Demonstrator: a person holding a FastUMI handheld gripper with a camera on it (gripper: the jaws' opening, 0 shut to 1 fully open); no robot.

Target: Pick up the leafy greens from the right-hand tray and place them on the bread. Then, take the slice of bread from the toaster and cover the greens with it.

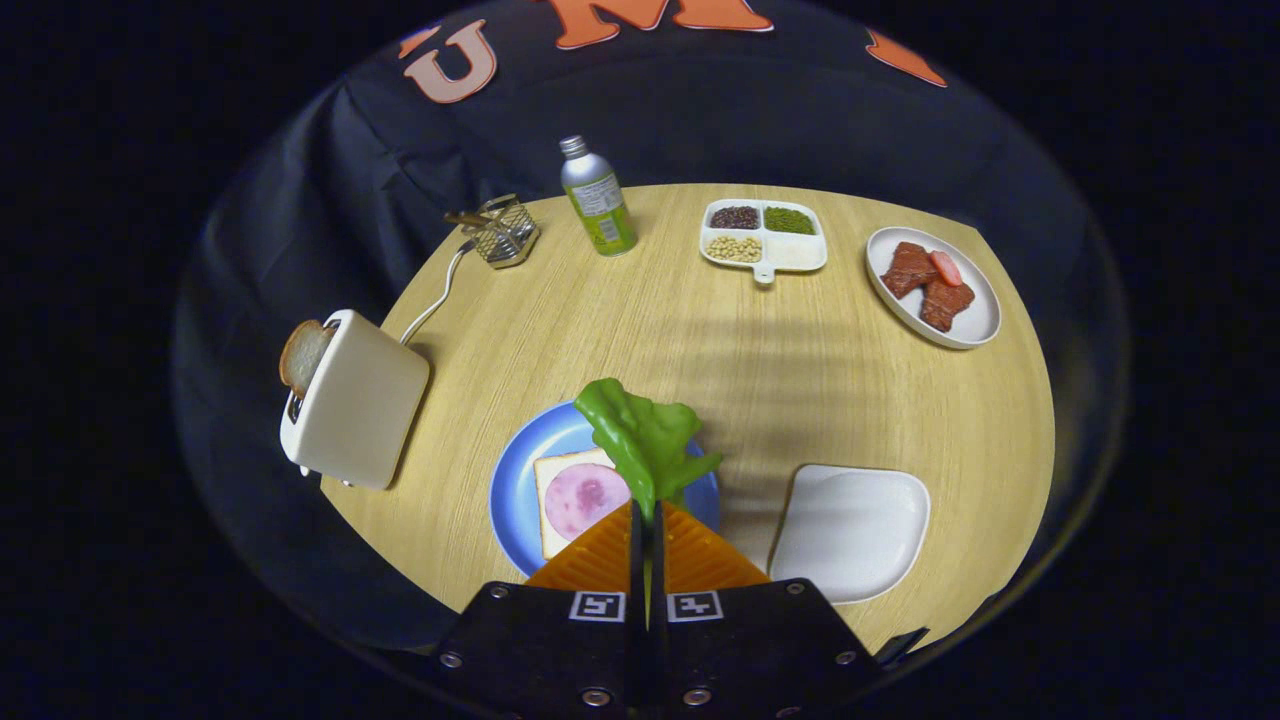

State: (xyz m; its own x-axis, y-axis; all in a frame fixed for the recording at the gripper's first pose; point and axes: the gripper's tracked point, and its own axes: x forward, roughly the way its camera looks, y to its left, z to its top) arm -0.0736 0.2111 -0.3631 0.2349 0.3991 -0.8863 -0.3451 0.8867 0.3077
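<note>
Toaster (355, 400) at the table's left edge, bread slice (303, 355) standing in its slot. Near edge: blue plate (515, 480) bearing bread (560, 500) with ham. Gripper (647, 520) clamped together on the leafy greens (645, 440), held over the plate. Advise centring over the ham, lowering, then releasing. Right-hand tray (850, 530) bare. Round wooden table (800, 370), dark cloth behind.

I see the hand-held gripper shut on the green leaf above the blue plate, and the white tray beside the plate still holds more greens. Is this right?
Not quite. The gripper view shows the hand-held gripper shut on the green leaf above the blue plate, but the white tray beside the plate holds no greens; it is bare.
</note>
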